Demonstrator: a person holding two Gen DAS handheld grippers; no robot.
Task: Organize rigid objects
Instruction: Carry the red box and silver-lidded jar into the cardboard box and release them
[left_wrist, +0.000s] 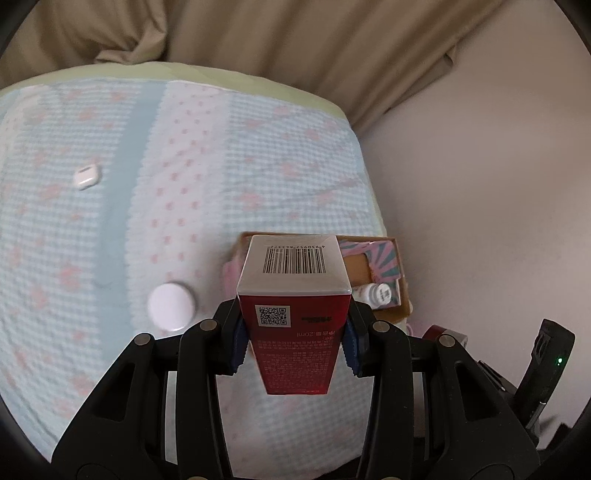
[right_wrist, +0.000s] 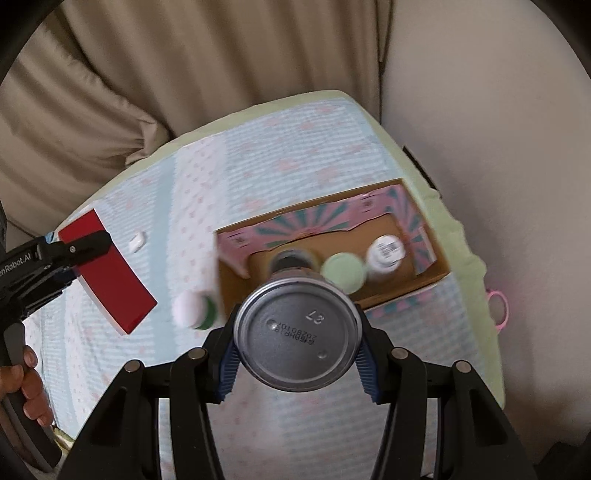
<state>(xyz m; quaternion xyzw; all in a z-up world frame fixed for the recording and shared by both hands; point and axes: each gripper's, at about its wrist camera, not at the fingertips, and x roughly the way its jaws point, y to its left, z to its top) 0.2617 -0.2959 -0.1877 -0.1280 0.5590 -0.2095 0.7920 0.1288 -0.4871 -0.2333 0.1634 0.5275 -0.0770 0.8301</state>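
Observation:
My left gripper (left_wrist: 293, 349) is shut on a red carton (left_wrist: 293, 325) with a barcode end, held above the bed beside the cardboard box (left_wrist: 400, 295). The carton also shows in the right wrist view (right_wrist: 110, 273), held at the left. My right gripper (right_wrist: 297, 363) is shut on a silver can (right_wrist: 297, 332), its base toward the camera, held above the near edge of the cardboard box (right_wrist: 439, 267). Inside the box stand a white bottle (right_wrist: 386, 253), a pale green lidded jar (right_wrist: 343, 271) and a tape roll (right_wrist: 291, 258).
A white-capped green jar (right_wrist: 194, 308) stands on the quilt (left_wrist: 184, 166) left of the box; it shows as a white lid in the left wrist view (left_wrist: 171, 306). A white earbud case (left_wrist: 86, 177) lies farther back. Beige curtains (right_wrist: 221, 74) hang behind; a pink ring (right_wrist: 498, 306) hangs off the bed's right edge.

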